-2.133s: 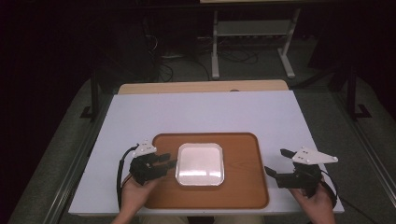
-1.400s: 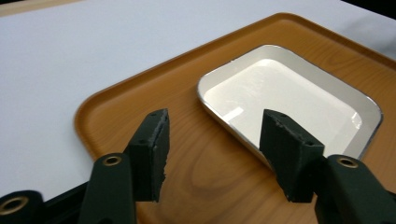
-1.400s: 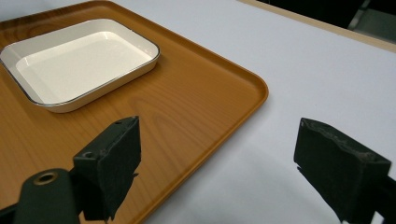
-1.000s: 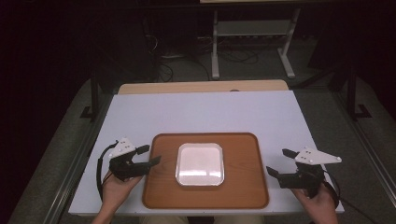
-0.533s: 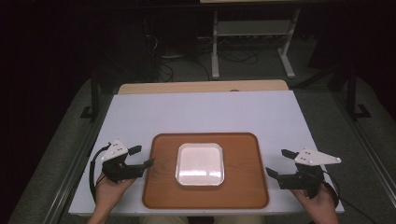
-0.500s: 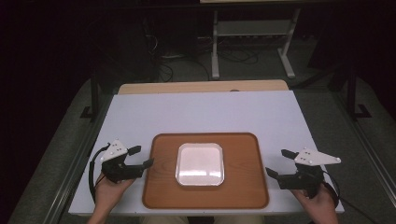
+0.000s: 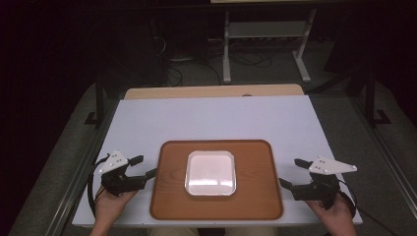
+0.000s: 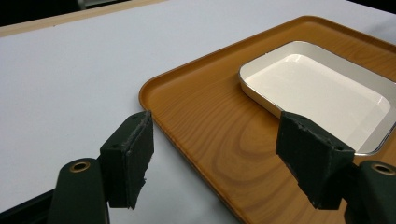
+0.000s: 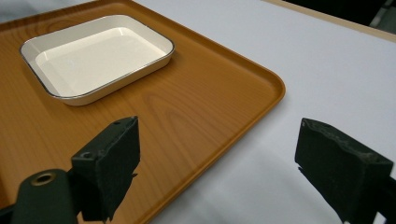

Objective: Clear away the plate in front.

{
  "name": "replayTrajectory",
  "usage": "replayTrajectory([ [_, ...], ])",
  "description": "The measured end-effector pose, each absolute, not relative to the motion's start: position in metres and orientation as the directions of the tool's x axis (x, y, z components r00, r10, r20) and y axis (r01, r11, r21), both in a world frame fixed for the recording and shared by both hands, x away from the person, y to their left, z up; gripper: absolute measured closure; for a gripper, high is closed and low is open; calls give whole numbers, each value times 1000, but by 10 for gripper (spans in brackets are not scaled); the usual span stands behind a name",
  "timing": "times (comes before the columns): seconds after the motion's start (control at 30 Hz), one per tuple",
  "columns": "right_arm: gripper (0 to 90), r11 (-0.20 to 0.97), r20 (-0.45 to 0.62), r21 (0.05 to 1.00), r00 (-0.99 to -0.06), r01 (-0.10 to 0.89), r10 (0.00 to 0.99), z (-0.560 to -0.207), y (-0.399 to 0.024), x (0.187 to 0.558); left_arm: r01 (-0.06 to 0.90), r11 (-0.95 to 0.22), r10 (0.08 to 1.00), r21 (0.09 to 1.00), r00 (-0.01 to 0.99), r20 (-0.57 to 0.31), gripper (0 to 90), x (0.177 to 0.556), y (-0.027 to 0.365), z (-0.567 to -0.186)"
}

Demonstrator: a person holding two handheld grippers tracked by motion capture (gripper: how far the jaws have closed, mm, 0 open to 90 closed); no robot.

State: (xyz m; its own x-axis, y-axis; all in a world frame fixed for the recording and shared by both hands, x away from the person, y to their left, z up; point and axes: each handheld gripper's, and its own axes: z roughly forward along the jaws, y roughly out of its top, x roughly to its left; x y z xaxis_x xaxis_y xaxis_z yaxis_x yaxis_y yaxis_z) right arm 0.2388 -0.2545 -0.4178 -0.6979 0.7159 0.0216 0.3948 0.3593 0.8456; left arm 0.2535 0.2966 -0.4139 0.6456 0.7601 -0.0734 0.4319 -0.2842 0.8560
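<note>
Our left gripper (image 7: 143, 167) has drawn off the tray (image 7: 255, 196), jaws just opened, empty; right gripper (image 7: 290, 173) jaws apart too. Dish (image 7: 210, 172) sits placed on tray; we judge work nearly done.

Wood-grain tray (image 7: 255, 196), glossy white enamel-look dish (image 7: 210, 172), matt white table (image 7: 206, 118)

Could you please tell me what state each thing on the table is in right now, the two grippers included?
Brown wooden tray: flat on the white table, gripped by neither gripper.
White rectangular enamel dish: upright on the tray, empty.
Left gripper: jaws open, nothing between them, off the tray's left edge.
Right gripper: jaws open, nothing held, beside the tray's right edge.
</note>
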Motion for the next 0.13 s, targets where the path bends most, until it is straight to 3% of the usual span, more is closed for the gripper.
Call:
replayTrajectory([
  [0.13,133,366,20,844,-706,391,708,-418,-252,239,426,-287,758,858,649,-69,281,253,296,-414],
])
